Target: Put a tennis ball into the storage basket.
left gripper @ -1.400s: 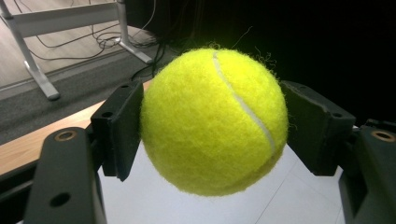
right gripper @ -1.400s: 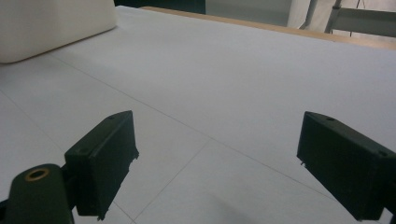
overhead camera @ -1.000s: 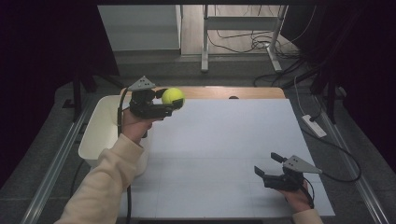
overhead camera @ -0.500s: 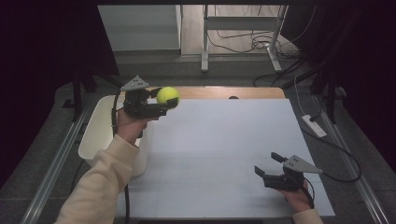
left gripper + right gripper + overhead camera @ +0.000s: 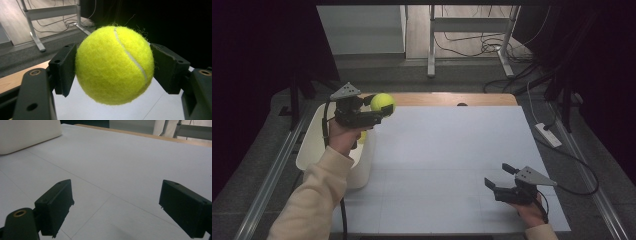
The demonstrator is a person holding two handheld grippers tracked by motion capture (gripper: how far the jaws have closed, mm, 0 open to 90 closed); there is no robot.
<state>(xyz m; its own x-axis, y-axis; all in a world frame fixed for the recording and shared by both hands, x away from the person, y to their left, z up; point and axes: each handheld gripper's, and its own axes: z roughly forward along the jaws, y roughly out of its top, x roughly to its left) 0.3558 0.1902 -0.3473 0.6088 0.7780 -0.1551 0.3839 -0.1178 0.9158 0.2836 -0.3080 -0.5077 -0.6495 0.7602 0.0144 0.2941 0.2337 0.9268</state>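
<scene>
A yellow tennis ball (image 5: pixel 382 103) is held in the air by my left gripper (image 5: pixel 380 110), above the table's back left, right beside the rim of a white bin (image 5: pixel 310 148). In the left gripper view the ball (image 5: pixel 113 65) sits squeezed between both black pads (image 5: pixel 63 68), with the gripper shut on it. My right gripper (image 5: pixel 499 176) rests low over the front right of the white table (image 5: pixel 452 150). It stands open, its fingers (image 5: pixel 56 203) wide apart over the bare surface.
The white bin hangs off the table's left side, and a small yellow thing (image 5: pixel 362 136) shows inside it behind the hand. Its corner (image 5: pixel 25 135) appears in the right gripper view. A power strip (image 5: pixel 548 134) and cables lie on the floor to the right.
The left gripper has carried the ball leftwards, from over the table towards the bin. The right gripper has stayed put.
</scene>
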